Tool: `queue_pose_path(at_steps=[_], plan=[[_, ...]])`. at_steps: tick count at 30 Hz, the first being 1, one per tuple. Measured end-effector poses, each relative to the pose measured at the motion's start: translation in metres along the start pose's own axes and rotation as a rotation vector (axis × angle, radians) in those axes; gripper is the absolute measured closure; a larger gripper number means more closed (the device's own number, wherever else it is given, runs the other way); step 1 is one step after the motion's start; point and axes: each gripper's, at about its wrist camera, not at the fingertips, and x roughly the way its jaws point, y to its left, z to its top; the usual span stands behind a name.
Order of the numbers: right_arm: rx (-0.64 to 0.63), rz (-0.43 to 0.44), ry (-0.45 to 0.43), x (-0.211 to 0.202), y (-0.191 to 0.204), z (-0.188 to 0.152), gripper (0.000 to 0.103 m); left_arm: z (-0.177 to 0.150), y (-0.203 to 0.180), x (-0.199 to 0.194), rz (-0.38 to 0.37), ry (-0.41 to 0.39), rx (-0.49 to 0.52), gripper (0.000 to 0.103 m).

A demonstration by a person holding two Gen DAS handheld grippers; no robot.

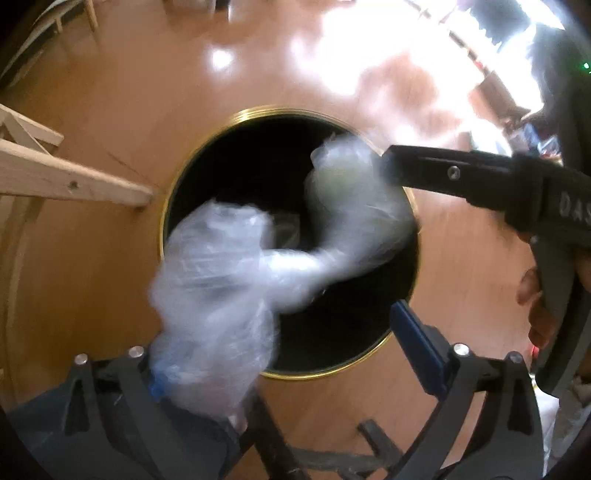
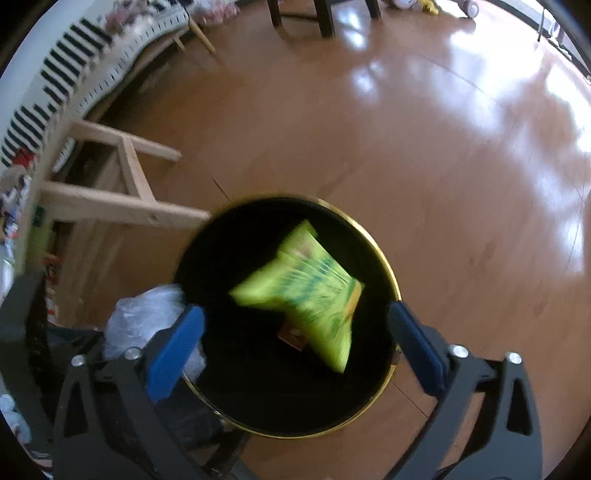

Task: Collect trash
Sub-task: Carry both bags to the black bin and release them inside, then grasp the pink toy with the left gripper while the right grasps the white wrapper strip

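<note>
A black round bin with a gold rim (image 1: 258, 111) stands on the wooden floor; it also shows in the right wrist view (image 2: 384, 258). My left gripper (image 1: 280, 354) is open; a crumpled clear plastic bag (image 1: 229, 288), blurred, hangs off its left finger over the bin mouth. My right gripper (image 2: 295, 350) is open above the bin. A green snack packet (image 2: 314, 291), blurred, is in the air between its fingers and over the bin. The right gripper's finger (image 1: 443, 171) reaches in from the right in the left wrist view. The clear bag (image 2: 147, 317) shows beside the bin's left edge.
A light wooden frame (image 1: 66, 177) stands left of the bin, also in the right wrist view (image 2: 122, 206). A striped cloth (image 2: 74, 59) lies at the far left. Dark chair legs (image 2: 325, 18) stand far behind. Glossy wood floor (image 2: 443, 166) surrounds the bin.
</note>
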Motion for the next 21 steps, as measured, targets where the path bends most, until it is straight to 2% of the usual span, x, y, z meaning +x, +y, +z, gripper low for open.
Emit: queue_pose_path(at_steps=[2,5,8,10,11,13,16,19,21], plan=[[0.013,-0.018,-0.072,-0.023,-0.004,0.006,0.006,0.002,0.000,-0.014,-0.076,0.008,-0.019,0.006],[0.041,-0.076,-0.181,-0.056,-0.010,0.016,0.006,0.007,0.000,-0.038,-0.090,-0.002,-0.024,0.006],[0.018,-0.144,-0.281,-0.084,-0.003,0.024,0.006,0.010,0.006,-0.104,-0.094,-0.188,0.004,0.006],[0.013,-0.142,-0.319,-0.094,0.006,0.032,0.006,0.010,0.011,-0.140,-0.092,-0.279,0.003,0.006],[0.004,-0.124,-0.330,-0.096,0.016,0.037,0.006,0.010,0.022,-0.169,-0.093,-0.349,-0.008,0.006],[-0.029,-0.105,-0.334,-0.095,0.040,0.044,0.006,0.009,0.038,-0.204,-0.087,-0.420,-0.023,0.006],[-0.132,-0.078,-0.340,-0.090,0.093,0.054,0.006,-0.008,0.076,-0.259,-0.027,-0.538,-0.073,0.006],[-0.232,-0.036,-0.335,-0.078,0.152,0.062,0.006,-0.040,0.132,-0.303,0.093,-0.618,-0.178,0.006],[-0.290,-0.004,-0.315,-0.063,0.194,0.070,0.006,-0.072,0.180,-0.328,0.202,-0.646,-0.266,0.006]])
